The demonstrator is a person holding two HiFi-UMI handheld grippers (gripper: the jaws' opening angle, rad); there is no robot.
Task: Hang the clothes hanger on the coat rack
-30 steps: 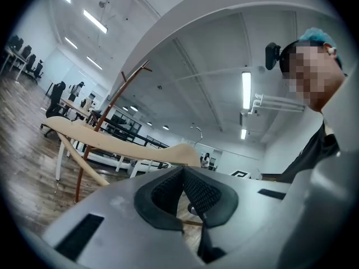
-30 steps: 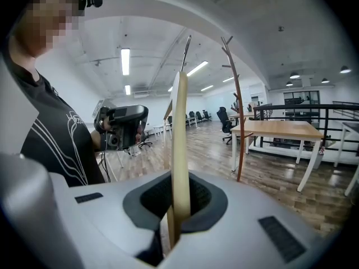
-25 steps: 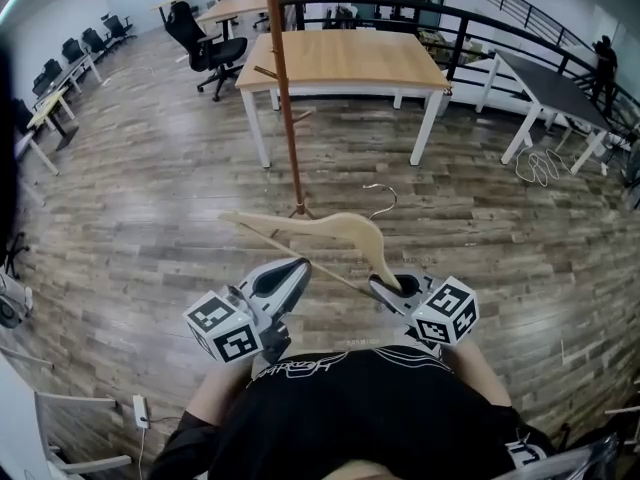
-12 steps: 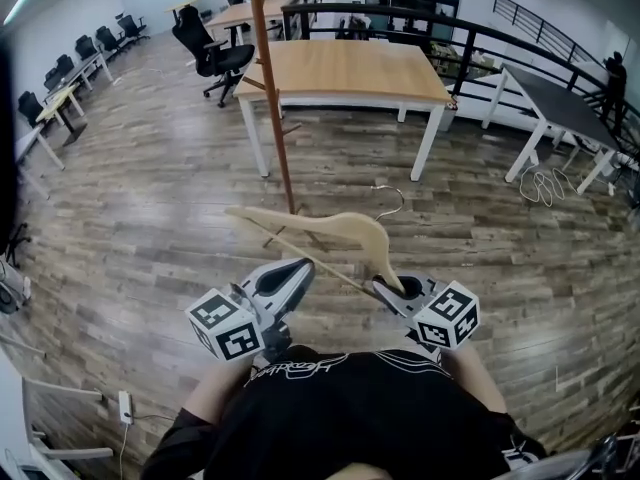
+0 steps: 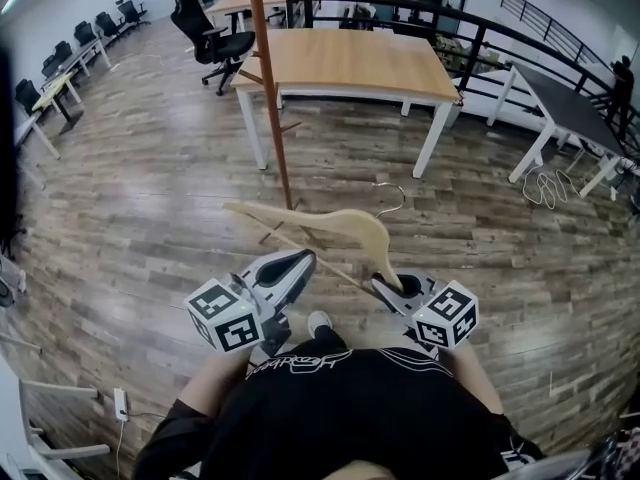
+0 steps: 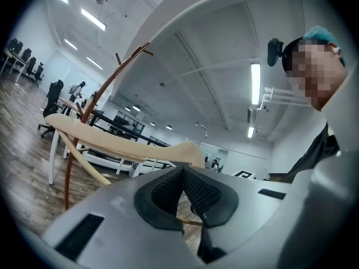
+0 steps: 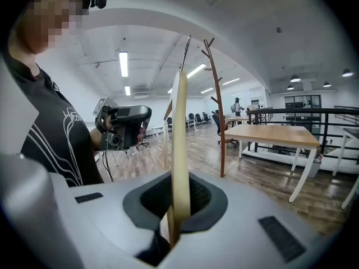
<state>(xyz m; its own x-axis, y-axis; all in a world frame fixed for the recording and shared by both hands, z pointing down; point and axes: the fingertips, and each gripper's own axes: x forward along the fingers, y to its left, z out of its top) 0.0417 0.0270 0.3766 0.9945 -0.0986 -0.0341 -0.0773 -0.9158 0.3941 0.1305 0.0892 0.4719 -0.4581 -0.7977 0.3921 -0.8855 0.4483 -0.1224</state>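
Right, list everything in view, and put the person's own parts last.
hanger: one, pale wood with a metal hook, centre foreground
coat rack: one, reddish-brown, standing on the floor ahead
table: one, wood top and white legs, behind the coat rack
dark table: one, black top, far right
office chairs: several, black, back left
railing: one, black, behind the tables
cable: one coil, white, under the dark table
left gripper: grey, jaws together, at the hanger's thin bar
right gripper: grey, jaws shut on the hanger's right end
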